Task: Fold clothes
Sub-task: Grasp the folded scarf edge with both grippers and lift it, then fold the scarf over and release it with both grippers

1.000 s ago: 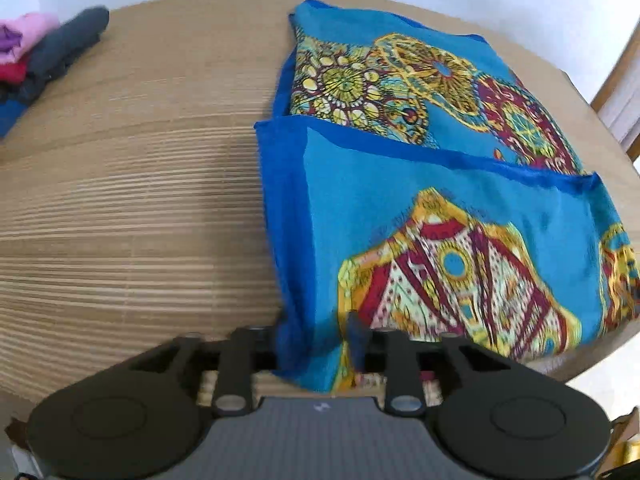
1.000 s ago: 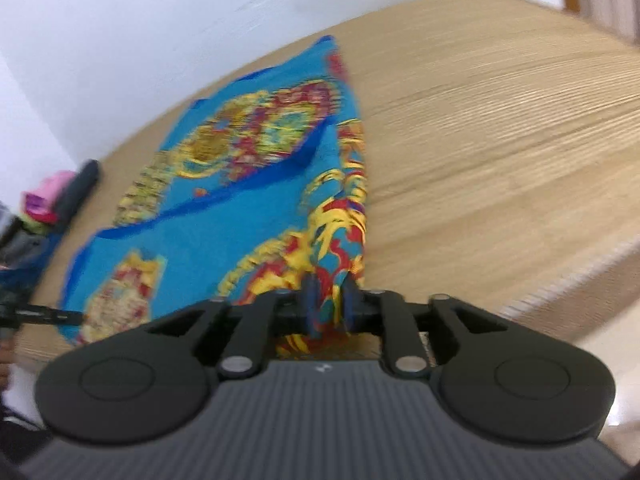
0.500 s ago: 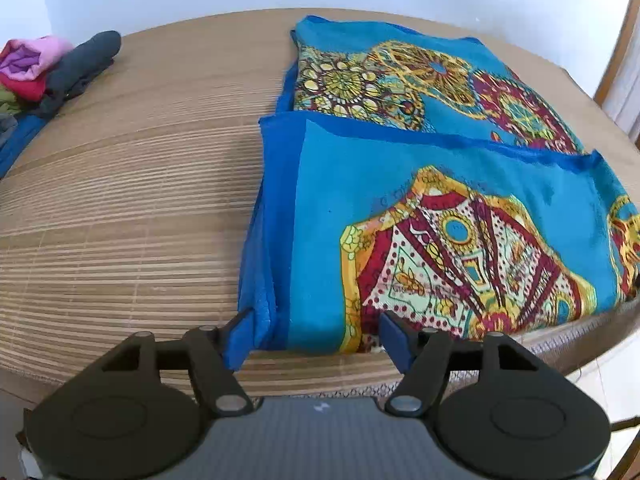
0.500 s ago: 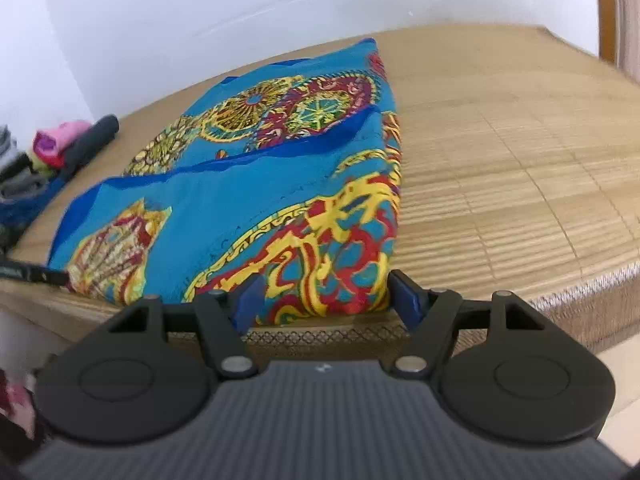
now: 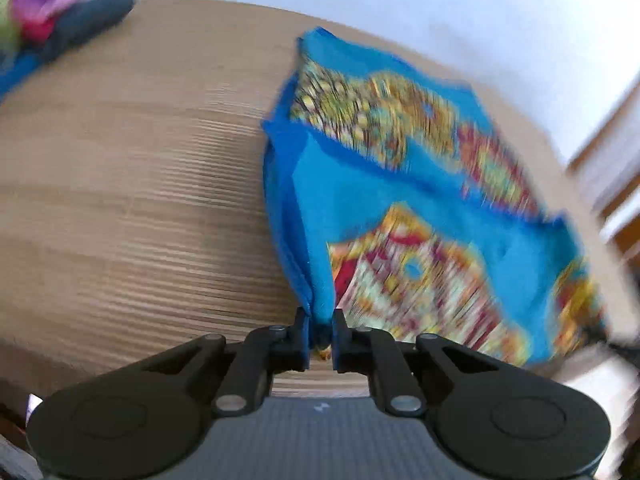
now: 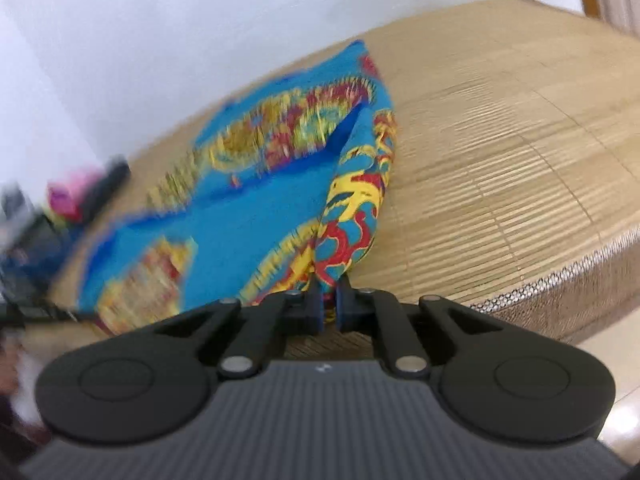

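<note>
Both grippers had closed since the half-second-old frames: left gripper (image 5: 320,330) pinched the bright blue patterned cloth (image 5: 400,208) at its near left corner, right gripper (image 6: 328,308) its near right; folded cloth stretched away across the woven bamboo table (image 5: 140,200).

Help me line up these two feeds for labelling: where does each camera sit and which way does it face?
Left wrist: on the left gripper, facing along its fingers over the bright blue patterned cloth on the slatted bamboo mat.
Right wrist: on the right gripper, facing across the same cloth towards the white wall; only its own fingers show.
Shared: cloth, mat, the pile of pink and dark clothes.
</note>
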The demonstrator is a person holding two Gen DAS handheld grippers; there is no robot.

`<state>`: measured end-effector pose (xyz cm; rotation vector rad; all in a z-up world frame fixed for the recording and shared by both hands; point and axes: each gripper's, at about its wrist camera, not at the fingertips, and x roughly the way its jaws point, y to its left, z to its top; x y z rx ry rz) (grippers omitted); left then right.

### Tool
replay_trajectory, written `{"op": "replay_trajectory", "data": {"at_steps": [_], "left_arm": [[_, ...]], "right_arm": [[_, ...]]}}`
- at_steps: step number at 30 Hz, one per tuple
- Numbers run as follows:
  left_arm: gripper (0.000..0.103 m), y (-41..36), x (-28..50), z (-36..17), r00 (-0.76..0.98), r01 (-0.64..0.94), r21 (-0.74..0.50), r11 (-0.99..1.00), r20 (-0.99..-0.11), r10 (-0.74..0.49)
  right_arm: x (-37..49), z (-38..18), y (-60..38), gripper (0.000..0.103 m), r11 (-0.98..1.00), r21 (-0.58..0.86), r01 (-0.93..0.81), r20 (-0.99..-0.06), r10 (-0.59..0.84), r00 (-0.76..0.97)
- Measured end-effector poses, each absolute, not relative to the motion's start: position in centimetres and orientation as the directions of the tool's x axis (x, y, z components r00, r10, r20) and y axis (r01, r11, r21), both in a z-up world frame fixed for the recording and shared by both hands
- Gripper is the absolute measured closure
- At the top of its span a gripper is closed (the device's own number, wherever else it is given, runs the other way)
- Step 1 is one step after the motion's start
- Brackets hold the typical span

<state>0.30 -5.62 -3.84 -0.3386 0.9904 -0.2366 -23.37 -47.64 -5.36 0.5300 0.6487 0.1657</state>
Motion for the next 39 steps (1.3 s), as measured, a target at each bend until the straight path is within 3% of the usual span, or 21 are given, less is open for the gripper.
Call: {"op": "replay_trajectory", "data": {"at_steps": [7, 11, 18, 22, 24, 27, 29, 32, 36, 39], "left_arm": [[0.092, -3.7, 5.1, -0.7, 0.58, -0.077, -0.534, 0.842, -0.711, -0.398], [0.092, -4.7, 9.4, 1.7, 0.618, -0.088, -0.538, 0.838, -0.689, -0.378], [0.092, -7.5, 19.5, 5.2, 0.68, -0.008, -0.467, 0.884, -0.651, -0.337], [0.09, -10.1, 27.2, 3.5, 0.667, -0.012, -0.373, 0.928, -0.694, -0.27], [0.084, -11.5, 30.0, 2.3, 0.66, -0.011, -0.295, 0.956, -0.72, -0.214], [0.079, -12.2, 31.6, 1.3, 0.652, 0.034, -0.234, 0.972, -0.731, -0.199], [0.079, -12.7, 32.6, 0.6, 0.648, 0.064, -0.193, 0.979, -0.738, -0.188], [0.073, -13.4, 34.2, -0.3, 0.641, 0.11, -0.13, 0.985, -0.748, -0.171], [0.063, -14.6, 34.7, -1.1, 0.626, 0.21, -0.089, 0.974, -0.753, -0.204], [0.054, -16.1, 34.1, -2.5, 0.593, 0.28, -0.081, 0.957, -0.769, -0.239]], "right_arm": [[-22.0, -2.1, -49.8, 0.094, 0.67, 0.74, 0.055, -0.391, 0.363, 0.845], [-19.4, -0.9, -50.2, 0.094, 0.58, 0.809, 0.092, -0.351, 0.353, 0.867], [-11.4, 2.5, -50.2, 0.094, 0.61, 0.79, 0.064, -0.303, 0.297, 0.906], [-4.7, 2.1, -49.4, 0.091, 0.695, 0.712, 0.101, -0.36, 0.238, 0.902], [-0.7, 1.0, -48.6, 0.09, 0.755, 0.642, 0.129, -0.419, 0.206, 0.884], [4.8, -1.7, -47.6, 0.073, 0.85, 0.485, 0.205, -0.544, 0.11, 0.831], [6.9, -3.1, -47.1, 0.072, 0.892, 0.371, 0.257, -0.604, 0.021, 0.797], [6.9, -3.2, -46.3, 0.072, 0.911, 0.28, 0.303, -0.613, -0.073, 0.786], [4.5, -1.8, -44.5, 0.069, 0.956, 0.259, 0.14, -0.545, 0.024, 0.838], [5.2, -2.4, -42.4, 0.069, 0.98, 0.196, 0.033, -0.575, 0.088, 0.813]]}}
